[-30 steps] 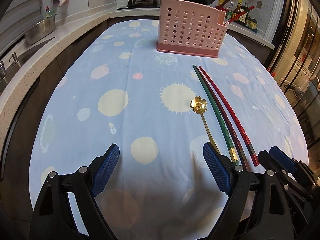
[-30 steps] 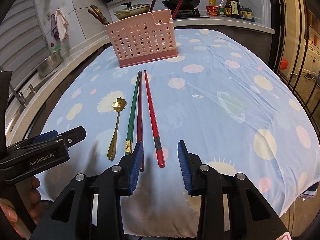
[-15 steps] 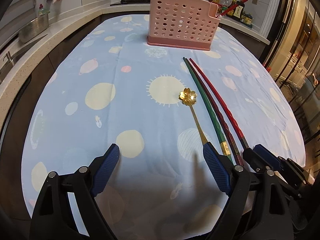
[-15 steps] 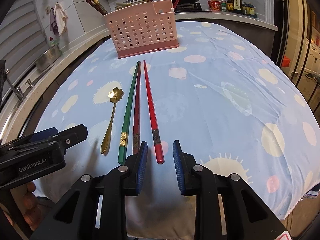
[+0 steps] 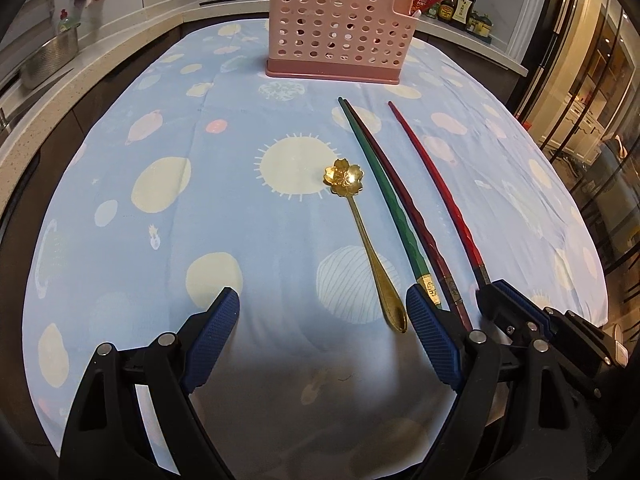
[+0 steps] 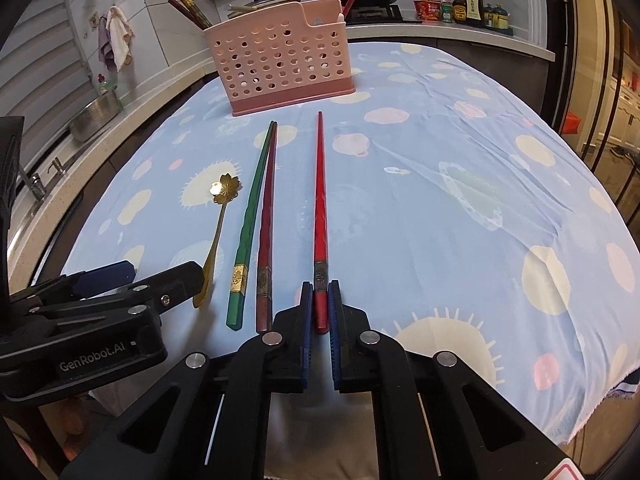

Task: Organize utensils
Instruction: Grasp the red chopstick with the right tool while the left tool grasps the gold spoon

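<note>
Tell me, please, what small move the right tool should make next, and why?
Probably lift the red chopstick and carry it toward the pink basket. The right tool is already closed on its butt end, its tip points at the basket, and it lies apart from the green chopstick. The left tool is open, holding nothing.

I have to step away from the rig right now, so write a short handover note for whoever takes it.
Right claw: shut on the red chopstick at its thick end; the chopstick is still on the tablecloth.
Left claw: open, holding nothing.
Lying loose: gold flower spoon, green chopstick, dark red chopstick.
Done: some chopsticks already stand in the pink holder.
Left: put the red chopstick in the holder, then the other three.
</note>
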The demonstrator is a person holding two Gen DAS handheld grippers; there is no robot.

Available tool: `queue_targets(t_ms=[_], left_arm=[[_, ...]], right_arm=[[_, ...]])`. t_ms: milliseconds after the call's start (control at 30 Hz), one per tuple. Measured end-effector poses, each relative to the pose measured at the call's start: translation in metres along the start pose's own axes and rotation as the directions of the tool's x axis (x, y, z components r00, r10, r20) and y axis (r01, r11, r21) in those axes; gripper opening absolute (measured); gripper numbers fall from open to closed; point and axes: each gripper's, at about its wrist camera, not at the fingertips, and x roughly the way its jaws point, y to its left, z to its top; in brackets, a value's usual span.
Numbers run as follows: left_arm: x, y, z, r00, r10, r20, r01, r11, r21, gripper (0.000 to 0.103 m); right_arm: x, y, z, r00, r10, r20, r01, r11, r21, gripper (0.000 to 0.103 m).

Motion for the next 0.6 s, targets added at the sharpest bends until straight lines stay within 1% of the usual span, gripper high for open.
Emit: queue_targets(t_ms=[133,233,333,433,533,600], left_arm=[[0.003,-0.006,-0.002,1.0,0.01,0.012,-0.01,1.0,0.019,0.079],[0.004,-0.008,-0.004,0.999,0.024,0.026,-0.025,0.999,0.036,0.074],[0.003,-0.009,-0.006,0.998,0.038,0.044,-0.04,0.998,0.047,0.066],[0.002,-0.01,-0.009,0.997,0.052,0.06,-0.056,0.996,0.066,0.06],[0.0,-0.011,-0.011,0.996,0.051,0.072,-0.056,0.995,0.08,0.045],[0.0,-0.009,-0.009,0.996,0.046,0.073,-0.052,0.995,0.08,0.025]], right_arm=[[-0.002,-0.004,-0.002,1.0,0.008,-0.003,-0.008,1.0,0.017,0.007],[-0.002,-0.005,-0.003,1.0,0.011,-0.005,-0.011,1.0,0.023,0.007],[-0.003,-0.005,-0.003,1.0,0.012,-0.004,-0.012,1.0,0.024,0.007],[-0.003,-0.005,-0.004,1.0,0.013,-0.004,-0.013,1.0,0.026,0.007],[-0.005,-0.005,-0.005,1.0,0.016,-0.004,-0.016,1.0,0.025,0.007],[-0.005,-0.005,-0.006,1.0,0.018,-0.005,-0.018,1.0,0.023,0.007]])
